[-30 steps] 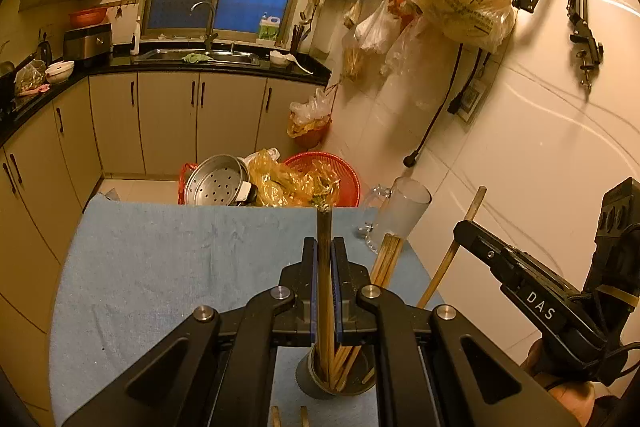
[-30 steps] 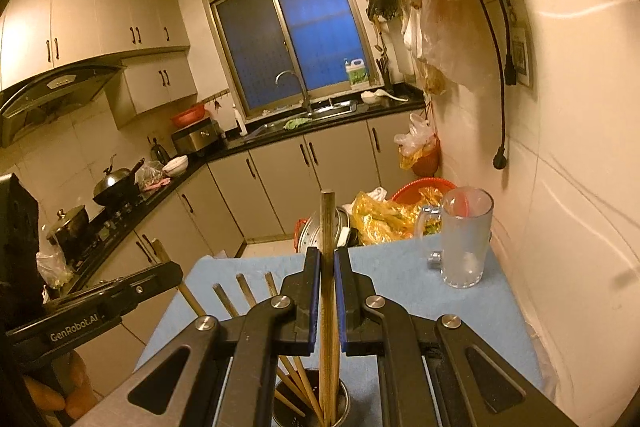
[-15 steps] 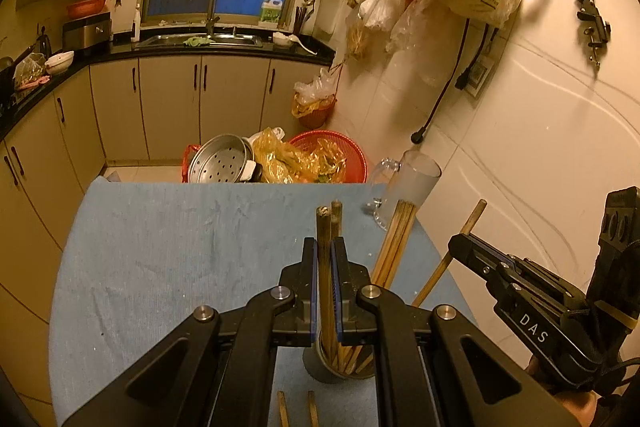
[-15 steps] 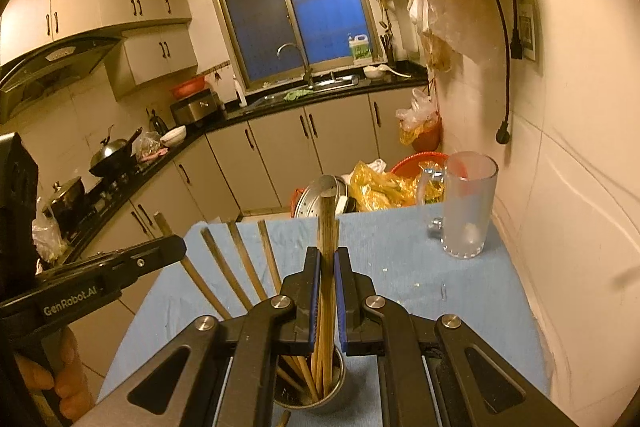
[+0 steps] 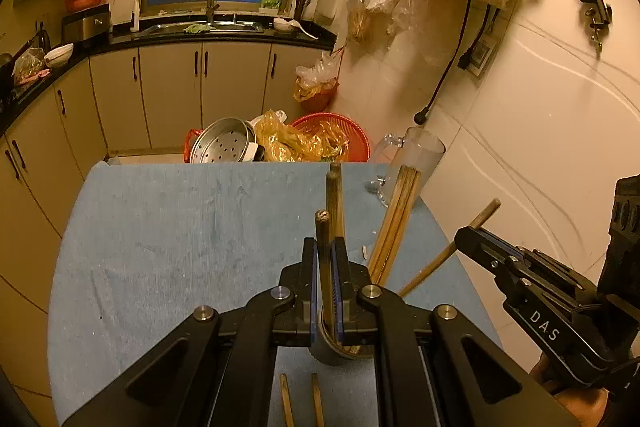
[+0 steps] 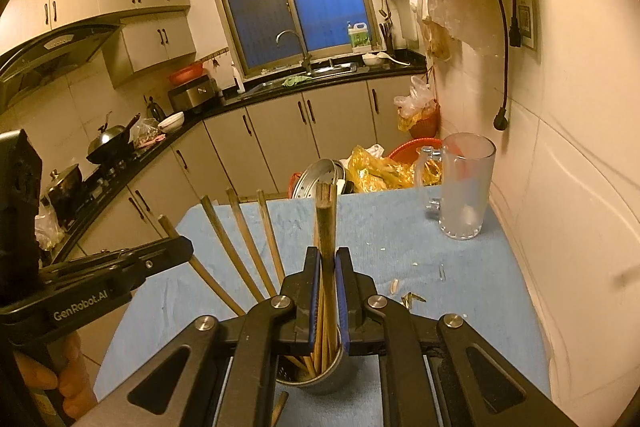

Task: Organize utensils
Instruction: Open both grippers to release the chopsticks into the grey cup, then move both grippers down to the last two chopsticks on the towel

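A grey metal holder [image 5: 330, 351] [image 6: 325, 381] stands on the blue cloth with several wooden chopsticks [image 5: 394, 223] [image 6: 240, 239] leaning out of it. My left gripper [image 5: 325, 255] is shut on one upright chopstick [image 5: 322, 227] whose lower end reaches into the holder. My right gripper [image 6: 327, 259] grips another chopstick [image 6: 326, 211] that also runs down into the holder; its jaws are beginning to open. Each gripper shows in the other's view: the right gripper [image 5: 466, 239], the left gripper [image 6: 182, 247]. Two loose chopsticks [image 5: 286, 401] lie on the cloth in front of the holder.
A frosted glass mug [image 6: 464, 187] [image 5: 416, 163] stands at the table's far right by the tiled wall. Small scraps [image 6: 412, 297] lie on the blue cloth [image 5: 180, 247]. Beyond the far edge sit a steel steamer [image 5: 224, 143] and a red basket [image 5: 356, 135].
Both grippers have sunk toward the holder with their chopsticks. The chopstick ends now sit deeper inside it, and the holder has come closer to the jaws in both views.
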A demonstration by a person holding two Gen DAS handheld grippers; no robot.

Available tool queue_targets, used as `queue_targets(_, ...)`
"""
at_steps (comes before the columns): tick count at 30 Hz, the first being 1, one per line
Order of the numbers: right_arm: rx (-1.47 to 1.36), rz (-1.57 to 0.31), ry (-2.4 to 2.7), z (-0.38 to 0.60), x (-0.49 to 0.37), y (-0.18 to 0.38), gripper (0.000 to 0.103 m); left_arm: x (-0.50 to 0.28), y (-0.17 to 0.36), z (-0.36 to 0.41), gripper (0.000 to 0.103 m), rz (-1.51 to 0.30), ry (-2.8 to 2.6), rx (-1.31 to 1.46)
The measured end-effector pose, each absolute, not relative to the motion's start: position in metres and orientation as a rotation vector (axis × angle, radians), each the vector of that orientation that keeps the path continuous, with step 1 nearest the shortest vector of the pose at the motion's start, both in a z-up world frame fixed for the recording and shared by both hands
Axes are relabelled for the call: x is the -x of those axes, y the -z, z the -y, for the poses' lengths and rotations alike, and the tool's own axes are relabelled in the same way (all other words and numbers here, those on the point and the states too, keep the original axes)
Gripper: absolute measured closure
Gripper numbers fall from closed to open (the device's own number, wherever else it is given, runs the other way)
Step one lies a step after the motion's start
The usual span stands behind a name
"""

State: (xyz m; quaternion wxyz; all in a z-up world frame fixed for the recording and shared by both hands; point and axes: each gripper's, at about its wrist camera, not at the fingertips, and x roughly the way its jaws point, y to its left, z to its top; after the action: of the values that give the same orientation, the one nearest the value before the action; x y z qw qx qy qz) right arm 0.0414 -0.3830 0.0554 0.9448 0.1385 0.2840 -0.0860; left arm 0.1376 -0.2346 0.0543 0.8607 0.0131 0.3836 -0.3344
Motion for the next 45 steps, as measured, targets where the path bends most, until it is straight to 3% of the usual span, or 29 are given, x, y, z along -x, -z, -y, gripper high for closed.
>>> queue_targets(9, -0.284, -0.579, 0.183, 0.38, -0.032, -0.057, 0.091, -0.133, -0.05, 0.229, 0.096, -0.817, 0.686, -0.022)
queue_targets(12, -0.285, -0.579, 0.185, 0.38, -0.032, -0.058, 0.091, -0.13, -0.051, 0.227, 0.091, -0.819, 0.683, -0.016)
queue_targets(14, -0.288, -0.574, 0.192, 0.379, -0.029, -0.059, 0.087, -0.128, -0.053, 0.224, 0.067, -0.815, 0.681, -0.008)
queue_targets(17, -0.292, -0.57, 0.202, 0.378, -0.023, -0.062, 0.082, -0.122, -0.059, 0.216, 0.043, -0.786, 0.667, 0.019)
queue_targets(21, -0.293, -0.558, 0.213, 0.377, -0.013, -0.067, 0.064, -0.12, -0.065, 0.207, 0.037, -0.782, 0.66, 0.034)
queue_targets(22, -0.293, -0.556, 0.214, 0.377, -0.01, -0.068, 0.053, -0.119, -0.066, 0.205, 0.033, -0.782, 0.657, 0.036)
queue_targets(24, -0.294, -0.55, 0.214, 0.375, -0.006, -0.07, 0.04, -0.116, -0.067, 0.195, 0.028, -0.777, 0.64, 0.043)
queue_targets(26, -0.299, -0.545, 0.205, 0.372, 0.0, -0.072, 0.036, -0.115, -0.067, 0.188, 0.022, -0.773, 0.62, 0.04)
queue_targets(36, -0.31, -0.581, 0.184, 0.356, 0.028, -0.063, 0.03, -0.102, -0.017, 0.142, 0.021, -0.885, 0.547, -0.017)
queue_targets(45, -0.323, -0.779, 0.156, 0.339, 0.045, -0.001, 0.03, -0.087, 0.047, 0.136, 0.021, -1.048, 0.538, -0.081)
